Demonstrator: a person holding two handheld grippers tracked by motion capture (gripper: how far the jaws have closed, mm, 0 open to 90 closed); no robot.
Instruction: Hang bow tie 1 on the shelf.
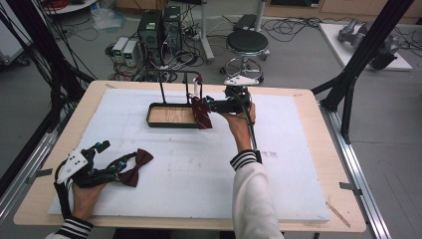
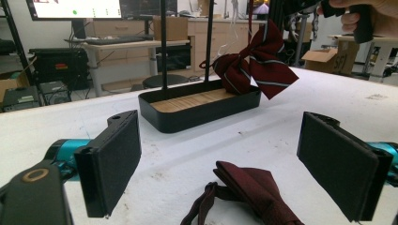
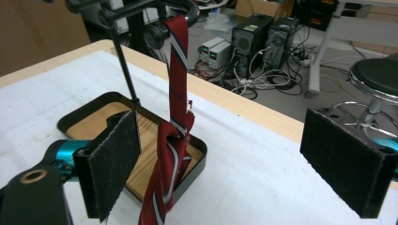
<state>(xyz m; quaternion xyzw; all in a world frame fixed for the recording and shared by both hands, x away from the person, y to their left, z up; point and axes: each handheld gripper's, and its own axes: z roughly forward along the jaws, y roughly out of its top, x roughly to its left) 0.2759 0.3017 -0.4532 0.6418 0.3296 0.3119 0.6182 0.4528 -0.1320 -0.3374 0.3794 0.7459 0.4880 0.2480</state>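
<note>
So the striped bow tie point(image 3: 176, 154) is hanging by its strap from the top bar of the black stand point(image 1: 175, 82), dangling over the right end of the stand's wood-lined tray point(image 2: 180, 123), and that part of the job looks pretty much done to me. The right gripper point(image 1: 213, 104) sits just beside the tie with its jaws spread wide, nothing pinched between the pads, so I'd say the tie hangs free on its own. What's left is the plain dark red bow tie point(image 1: 135, 167), lying flat on the near left part of the table, right in front of the left gripper point(image 1: 105, 160). That one's jaws are spread apart too, with the tie on the board between them and not clamped at all, so it hasn't been picked up yet. Everything sits on a white foam board point(image 1: 278, 179) laid over a light wooden table point(image 1: 318, 109). Beyond the far edge the room is a typical lab mess: computer towers point(image 1: 160, 27), cables across the grey floor and a black round stool point(image 1: 247, 42).
</note>
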